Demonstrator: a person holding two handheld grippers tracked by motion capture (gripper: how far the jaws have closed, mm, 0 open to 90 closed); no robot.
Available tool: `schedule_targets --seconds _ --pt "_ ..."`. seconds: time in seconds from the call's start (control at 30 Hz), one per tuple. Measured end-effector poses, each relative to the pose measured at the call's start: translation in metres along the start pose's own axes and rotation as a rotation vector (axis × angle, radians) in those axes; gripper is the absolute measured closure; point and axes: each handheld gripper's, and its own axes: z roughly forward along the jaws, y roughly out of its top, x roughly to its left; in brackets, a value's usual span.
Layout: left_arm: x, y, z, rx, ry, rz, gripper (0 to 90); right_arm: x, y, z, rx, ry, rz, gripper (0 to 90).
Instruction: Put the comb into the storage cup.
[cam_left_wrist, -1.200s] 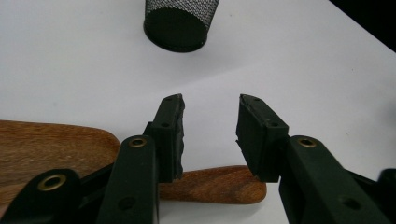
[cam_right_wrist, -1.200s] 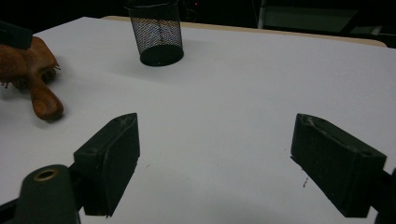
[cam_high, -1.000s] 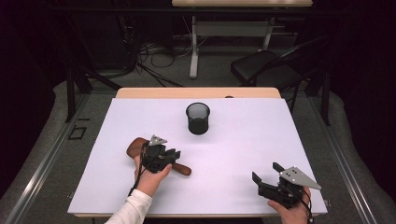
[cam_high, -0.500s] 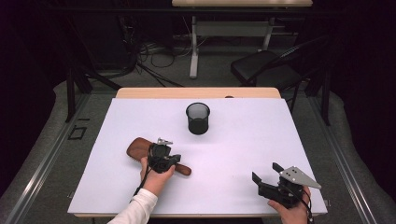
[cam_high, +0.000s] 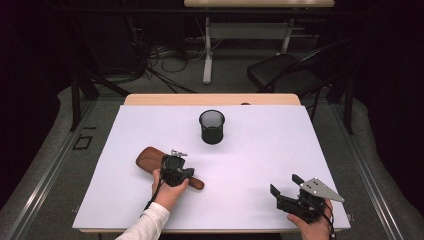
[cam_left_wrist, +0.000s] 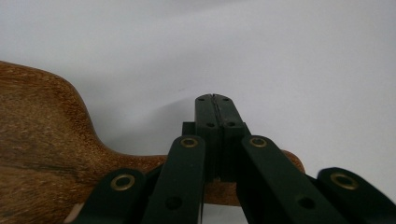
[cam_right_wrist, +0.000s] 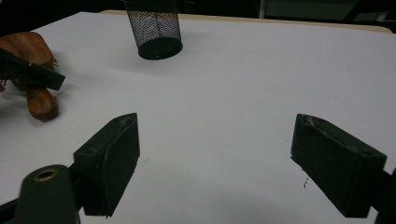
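Two hand-held grippers: left (cam_high: 176, 169) pressed closed over brush (cam_high: 150, 159) handle, right (cam_right_wrist: 219, 163) wide apart.

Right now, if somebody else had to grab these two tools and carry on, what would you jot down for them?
Left gripper: jaws pressed together, empty, directly over the wooden brush's handle. The brush lies flat on the white table, not gripped.
Right gripper: jaws wide open, empty, near the table's front right corner.
Mesh cup: upright, mid-table, looks empty.
Done: nothing lifted.
Left: probably open the left jaws, grip the handle, and maybe stand the brush in the cup.
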Motion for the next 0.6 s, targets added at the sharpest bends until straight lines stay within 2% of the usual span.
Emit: schedule_targets --seconds 0.5,0.6 --pt "0.0002 -0.0062 -0.0062 0.025 0.007 0.034 89.9 -0.0007 -0.0001 -0.0001 0.001 -0.001 0.007 15.4" --pt "0.0004 -0.0097 -0.0091 0.021 0.022 0.052 89.9 -0.0009 -0.0002 -0.0002 0.001 -0.002 0.008 15.4"
